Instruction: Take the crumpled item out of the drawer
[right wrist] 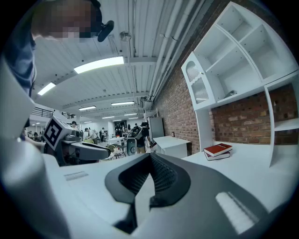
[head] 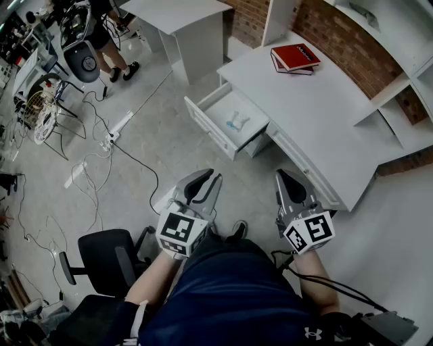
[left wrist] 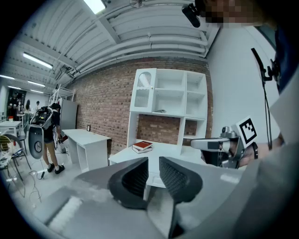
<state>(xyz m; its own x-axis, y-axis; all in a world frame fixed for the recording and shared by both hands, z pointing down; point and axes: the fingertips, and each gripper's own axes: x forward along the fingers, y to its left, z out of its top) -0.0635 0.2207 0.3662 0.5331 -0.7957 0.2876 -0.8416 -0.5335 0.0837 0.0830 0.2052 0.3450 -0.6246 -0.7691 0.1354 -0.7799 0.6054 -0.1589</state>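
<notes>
In the head view, the white desk's drawer (head: 215, 128) stands pulled out, and a small crumpled white item (head: 238, 122) lies inside it. Both grippers hang well short of the drawer, above the person's lap. My left gripper (head: 208, 177) (left wrist: 153, 161) is open, a narrow gap between its pads and nothing in it. My right gripper (head: 284, 176) (right wrist: 149, 158) is shut, its tips touching and empty. Each gripper view shows the other gripper to its side, but not the drawer's inside.
Two red books (head: 295, 57) (left wrist: 142, 146) (right wrist: 218, 150) lie on the white desk (head: 325, 115) under a shelf unit. A second white table (head: 183, 20) stands farther back. A black office chair (head: 108, 260), floor cables with a power strip (head: 118, 128) and a fan (head: 44, 115) are on the left.
</notes>
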